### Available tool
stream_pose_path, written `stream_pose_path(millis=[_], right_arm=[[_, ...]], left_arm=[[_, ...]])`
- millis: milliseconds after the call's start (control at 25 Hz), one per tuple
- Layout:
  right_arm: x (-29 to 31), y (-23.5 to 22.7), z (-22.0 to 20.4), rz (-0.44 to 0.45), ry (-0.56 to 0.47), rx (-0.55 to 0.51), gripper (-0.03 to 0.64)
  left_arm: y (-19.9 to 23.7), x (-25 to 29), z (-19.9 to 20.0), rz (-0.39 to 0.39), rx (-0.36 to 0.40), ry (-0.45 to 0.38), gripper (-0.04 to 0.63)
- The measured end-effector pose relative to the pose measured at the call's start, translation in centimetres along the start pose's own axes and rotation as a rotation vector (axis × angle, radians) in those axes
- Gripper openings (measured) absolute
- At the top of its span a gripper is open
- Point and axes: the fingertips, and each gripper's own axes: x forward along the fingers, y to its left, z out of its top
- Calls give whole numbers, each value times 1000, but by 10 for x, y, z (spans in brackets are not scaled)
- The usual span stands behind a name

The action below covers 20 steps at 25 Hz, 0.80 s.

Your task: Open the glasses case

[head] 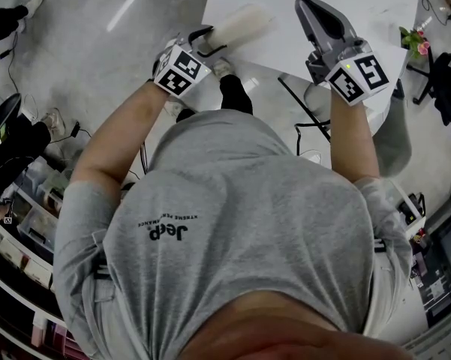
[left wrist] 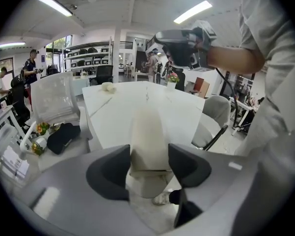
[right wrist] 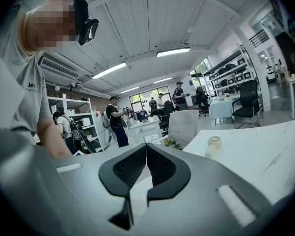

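My left gripper (left wrist: 148, 167) has its pads pressed on both flanks of the glasses case (left wrist: 147, 132), at the case's near end. That end sits at the near edge of the white table (left wrist: 113, 117), with floor visible beneath it. The case's long axis runs straight away from the jaws across the tabletop, its rounded far end pointing toward the table's middle. Surface: cream, matte, smooth, slightly tapered; one seam crosses the near end; it reads as closed. My right gripper (right wrist: 146, 167) is held above the table to the right, well apart from the case, its jaws pad to pad with nothing between them.
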Motion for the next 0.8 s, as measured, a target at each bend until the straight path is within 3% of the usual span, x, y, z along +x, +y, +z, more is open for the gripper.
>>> stream_pose_path(millis=[160, 800], right_arm=[[-2, 0, -2, 4, 1, 1, 6], [-2, 2, 0, 18, 2, -6, 6]], left_arm=[[1, 3, 0, -5, -2, 2, 279], [10, 2, 4, -96, -185, -29, 281]])
